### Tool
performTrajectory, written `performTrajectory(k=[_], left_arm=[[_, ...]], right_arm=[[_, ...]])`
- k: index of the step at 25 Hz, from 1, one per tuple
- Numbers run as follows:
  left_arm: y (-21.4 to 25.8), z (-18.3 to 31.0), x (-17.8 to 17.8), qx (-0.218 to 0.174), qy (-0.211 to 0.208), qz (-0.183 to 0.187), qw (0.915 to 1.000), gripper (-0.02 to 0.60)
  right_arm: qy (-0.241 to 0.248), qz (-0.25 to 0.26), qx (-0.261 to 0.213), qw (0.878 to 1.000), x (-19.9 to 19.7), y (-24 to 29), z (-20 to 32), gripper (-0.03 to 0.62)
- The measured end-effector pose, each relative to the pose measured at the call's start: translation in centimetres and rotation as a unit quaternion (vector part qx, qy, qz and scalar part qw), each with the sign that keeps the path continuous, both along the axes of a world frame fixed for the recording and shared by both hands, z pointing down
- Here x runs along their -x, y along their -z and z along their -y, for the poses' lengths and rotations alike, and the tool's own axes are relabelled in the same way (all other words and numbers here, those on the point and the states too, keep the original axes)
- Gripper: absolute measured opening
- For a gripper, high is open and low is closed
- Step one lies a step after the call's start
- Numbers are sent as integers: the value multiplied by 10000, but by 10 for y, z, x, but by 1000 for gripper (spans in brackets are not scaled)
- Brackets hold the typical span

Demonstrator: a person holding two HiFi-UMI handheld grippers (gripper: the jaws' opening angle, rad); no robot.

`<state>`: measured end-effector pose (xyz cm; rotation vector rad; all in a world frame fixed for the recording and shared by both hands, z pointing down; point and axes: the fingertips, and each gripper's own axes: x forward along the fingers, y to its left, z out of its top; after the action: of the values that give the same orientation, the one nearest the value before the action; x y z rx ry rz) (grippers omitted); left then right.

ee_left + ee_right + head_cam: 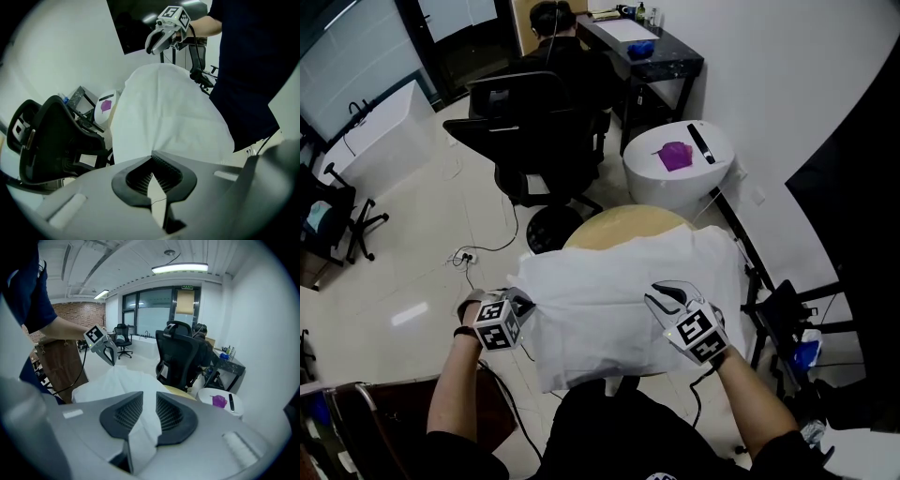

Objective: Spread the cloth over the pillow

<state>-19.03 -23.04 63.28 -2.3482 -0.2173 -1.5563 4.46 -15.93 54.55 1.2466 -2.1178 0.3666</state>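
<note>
A white cloth lies draped over a bulky white pillow on the round wooden table; the pillow itself is almost wholly hidden under it. My left gripper is at the cloth's near left edge, shut on a fold of it. Over the near right part, my right gripper is shut on a strip of cloth that runs between its pads. The cloth stretches away toward the right gripper in the left gripper view. From the right gripper view the left gripper shows beyond the cloth.
A black office chair stands just beyond the table, with a person seated at a dark desk behind it. A white round side table carries a purple item and a black remote. A power strip lies on the floor.
</note>
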Motion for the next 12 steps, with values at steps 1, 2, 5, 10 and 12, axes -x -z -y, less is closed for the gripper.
performTrajectory(k=[1,2,5,10,12], left_arm=[[5,-1,3,-18,8,6,10000,0],[7,-2,6,-19,26,21,10000,0],[-3,-8,15,191,133,128,9996,0],[-35,-16,17,560,419,138,9975,0],[-41,-18,12,606,497,116,9969,0]], right_arm=[[-17,-3,-2,10000,-2,0,0,97],[-30,-3,-2,10000,-4,-1,1,97],[-58,-7,35,10000,-8,-5,0,97],[-106,-17,116,9999,-15,-14,-3,97],[-137,-1,116,9998,-20,-14,-7,97]])
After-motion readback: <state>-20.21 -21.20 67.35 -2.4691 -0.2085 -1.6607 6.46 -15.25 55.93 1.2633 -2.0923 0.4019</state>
